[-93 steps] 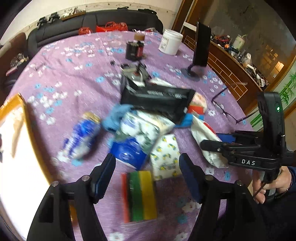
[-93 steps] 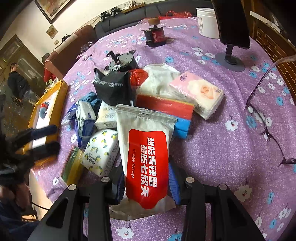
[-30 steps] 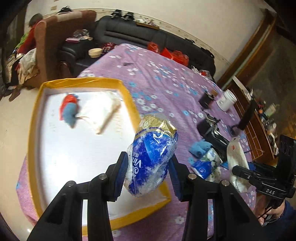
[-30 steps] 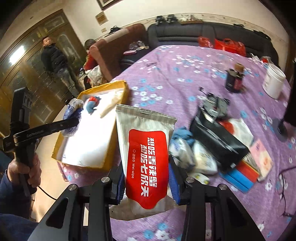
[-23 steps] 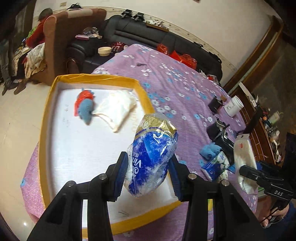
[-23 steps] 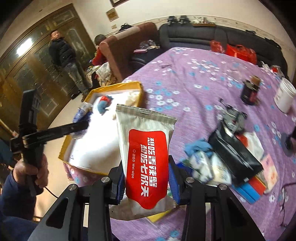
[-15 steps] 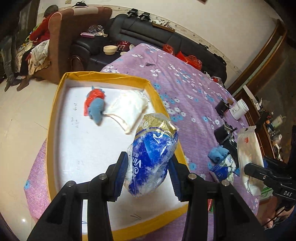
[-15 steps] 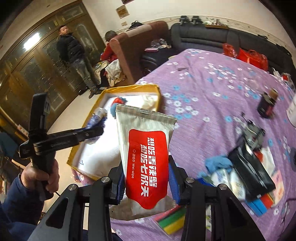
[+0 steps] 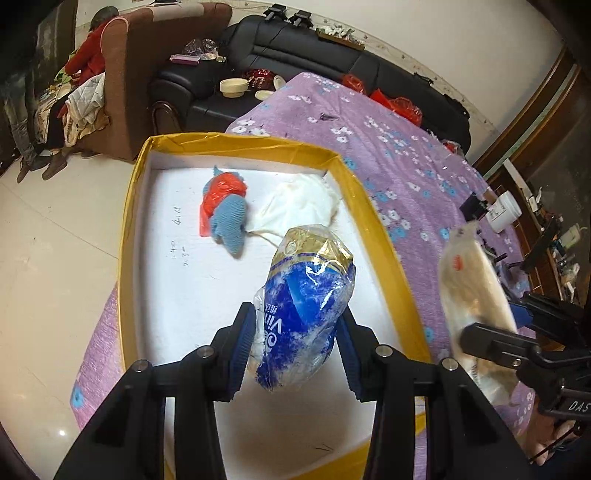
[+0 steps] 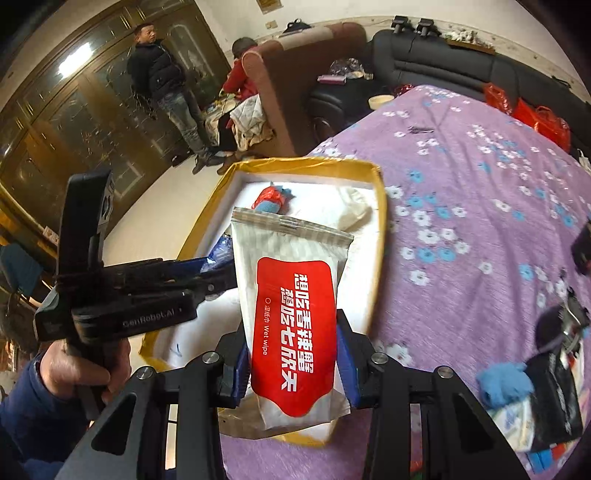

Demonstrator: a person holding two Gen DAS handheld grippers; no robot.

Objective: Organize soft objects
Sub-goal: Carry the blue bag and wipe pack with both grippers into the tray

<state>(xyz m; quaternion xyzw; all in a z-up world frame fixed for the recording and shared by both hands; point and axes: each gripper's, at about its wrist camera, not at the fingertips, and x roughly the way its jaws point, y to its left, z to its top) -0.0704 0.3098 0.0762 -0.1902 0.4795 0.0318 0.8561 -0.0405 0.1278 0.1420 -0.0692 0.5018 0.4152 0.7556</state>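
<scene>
I've carried both loads off the cluttered counter [image 9: 406, 155]: left gripper [image 9: 295, 343] jaws clamp the blue tissue pack [image 9: 303, 314] over the yellow box [image 9: 129, 206], right gripper [image 10: 291, 354] jaws pinch the wet-wipe pouch [image 10: 291, 310] at its edge, so releasing comes next.

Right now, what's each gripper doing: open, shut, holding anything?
Left gripper: shut on the blue tissue pack, over the yellow-rimmed box.
Right gripper: shut on the wet wipe pack.

- We see a black leather sofa [image 9: 332, 62] along the white wall [image 9: 461, 33].
- We see a brown armchair [image 9: 155, 55] on the glossy pale floor [image 9: 55, 258].
- Dark glazed wooden doors [image 10: 74, 92] reflect a lamp.
</scene>
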